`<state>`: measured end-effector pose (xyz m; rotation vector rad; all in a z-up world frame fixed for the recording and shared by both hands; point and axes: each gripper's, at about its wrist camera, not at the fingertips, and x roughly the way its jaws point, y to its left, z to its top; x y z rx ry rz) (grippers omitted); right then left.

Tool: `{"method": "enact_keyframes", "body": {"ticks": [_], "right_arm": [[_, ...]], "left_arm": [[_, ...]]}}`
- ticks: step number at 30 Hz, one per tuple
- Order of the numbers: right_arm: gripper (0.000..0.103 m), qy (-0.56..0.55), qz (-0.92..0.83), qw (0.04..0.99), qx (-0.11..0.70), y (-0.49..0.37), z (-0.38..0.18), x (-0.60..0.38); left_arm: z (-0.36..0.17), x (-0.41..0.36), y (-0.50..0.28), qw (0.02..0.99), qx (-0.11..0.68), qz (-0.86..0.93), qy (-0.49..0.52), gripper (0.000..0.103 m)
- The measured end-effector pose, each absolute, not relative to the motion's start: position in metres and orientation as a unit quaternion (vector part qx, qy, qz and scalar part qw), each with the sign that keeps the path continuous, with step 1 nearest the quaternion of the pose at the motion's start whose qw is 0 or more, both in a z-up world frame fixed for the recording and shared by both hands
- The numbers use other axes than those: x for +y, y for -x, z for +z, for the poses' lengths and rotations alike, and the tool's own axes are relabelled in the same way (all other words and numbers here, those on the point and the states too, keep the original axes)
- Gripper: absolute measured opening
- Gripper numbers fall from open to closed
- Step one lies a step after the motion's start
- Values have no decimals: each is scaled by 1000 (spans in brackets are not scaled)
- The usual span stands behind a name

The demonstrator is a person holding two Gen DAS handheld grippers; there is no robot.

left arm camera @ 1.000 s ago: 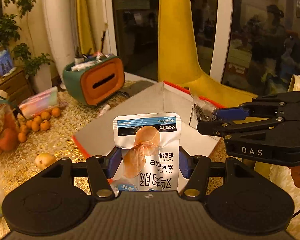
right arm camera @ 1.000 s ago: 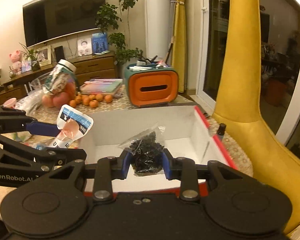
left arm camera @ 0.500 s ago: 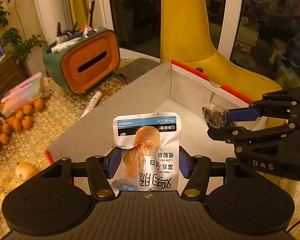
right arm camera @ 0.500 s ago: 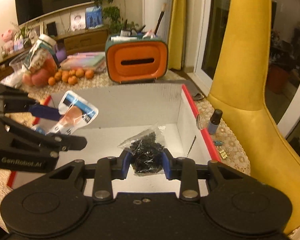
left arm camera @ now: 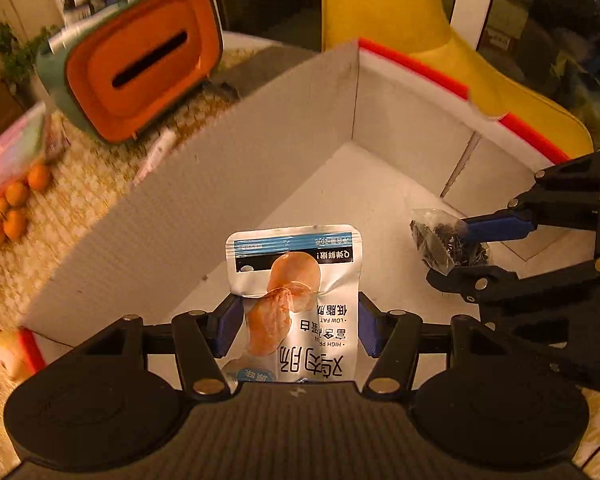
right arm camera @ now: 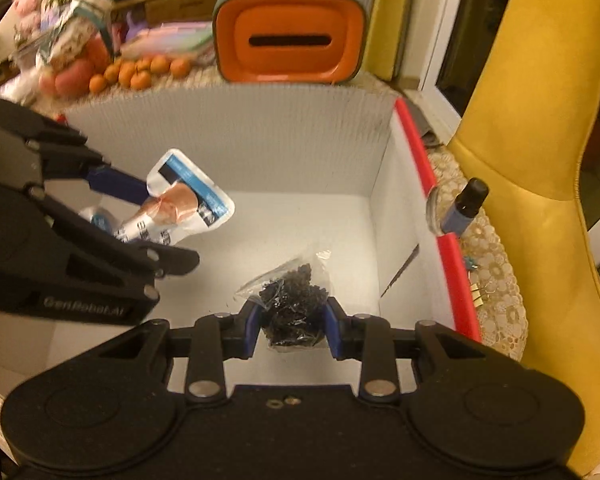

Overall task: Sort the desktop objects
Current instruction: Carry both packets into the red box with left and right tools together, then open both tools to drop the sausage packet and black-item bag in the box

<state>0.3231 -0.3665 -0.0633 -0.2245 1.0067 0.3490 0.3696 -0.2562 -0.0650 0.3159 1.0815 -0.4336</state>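
Note:
A silver snack pouch (left arm camera: 296, 300) printed with a chicken breast stands between the blue pads of my left gripper (left arm camera: 294, 328), which is shut on it. In the right wrist view the same pouch (right arm camera: 184, 204) hangs at the left, over the box. My right gripper (right arm camera: 290, 326) is shut on a small clear bag of black clips (right arm camera: 294, 300); the left wrist view has that bag (left arm camera: 446, 246) at the right. Both grippers hang inside the mouth of a white box with a red rim (left arm camera: 416, 66), above its bare floor (right arm camera: 308, 220).
An orange and green tissue box (right arm camera: 290, 40) stands behind the box. Small oranges (right arm camera: 140, 72) and larger fruit lie at the back left. A small dark bottle (right arm camera: 464, 208) and loose binder clips (right arm camera: 478, 292) lie right of the box, next to a yellow chair (right arm camera: 540, 120).
Both grippers have moved forward and down over the box and tilted more steeply toward its floor. Each still holds its item.

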Motion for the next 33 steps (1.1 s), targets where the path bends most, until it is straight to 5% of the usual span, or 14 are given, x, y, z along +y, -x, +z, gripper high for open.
{"method": "enact_keyframes", "body": {"ticks": [19, 26, 33], "right_arm": [[37, 131, 164, 829, 518, -324, -66, -357], [60, 129, 181, 827, 516, -317, -57, -349], [70, 136, 177, 836, 501, -304, -37, -344]], "left_arm": [[-92, -262, -391, 774, 585, -193, -145, 60], [-77, -252, -386, 790, 572, -188, -115, 60], [-49, -247, -367, 810, 543, -198, -97, 60]]}}
